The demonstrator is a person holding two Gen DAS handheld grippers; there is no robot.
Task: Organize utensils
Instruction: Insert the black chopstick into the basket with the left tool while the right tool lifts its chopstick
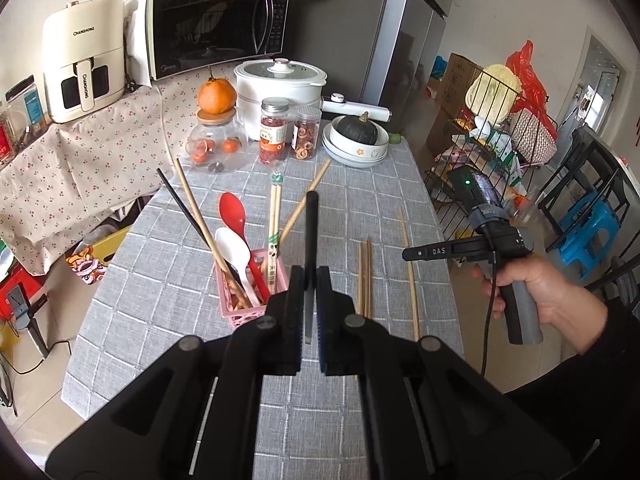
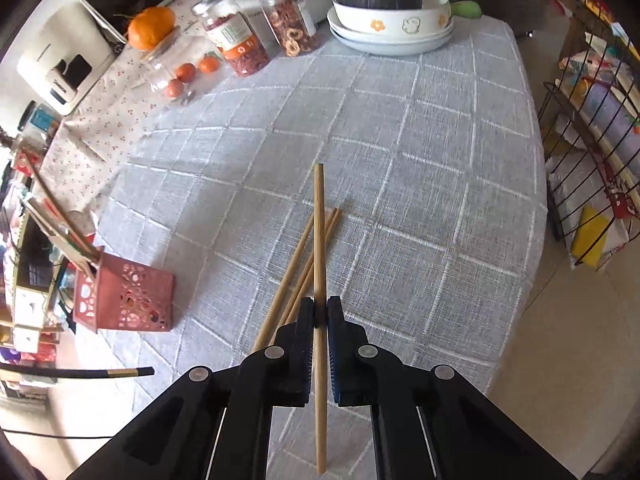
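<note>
My left gripper (image 1: 309,280) is shut on a black chopstick (image 1: 311,236), held upright just right of the pink utensil basket (image 1: 240,308). The basket holds a red spoon (image 1: 232,210), a white spoon (image 1: 233,248), wooden chopsticks and a black one. My right gripper (image 2: 320,306) is shut on a wooden chopstick (image 2: 319,240), above several loose wooden chopsticks (image 2: 298,276) lying on the grey checked tablecloth (image 2: 420,168). In the left wrist view the right gripper (image 1: 412,254) is at the table's right edge, with loose chopsticks (image 1: 364,276) and a single one (image 1: 410,276) on the cloth. The basket (image 2: 128,294) shows left in the right wrist view.
At the table's far end stand glass jars (image 1: 274,132), an orange (image 1: 216,96) on a jar, a white pot (image 1: 280,88) and stacked dishes with a dark squash (image 1: 356,136). A microwave (image 1: 216,24) and air fryer (image 1: 84,56) sit behind. A wire rack (image 1: 496,136) stands right.
</note>
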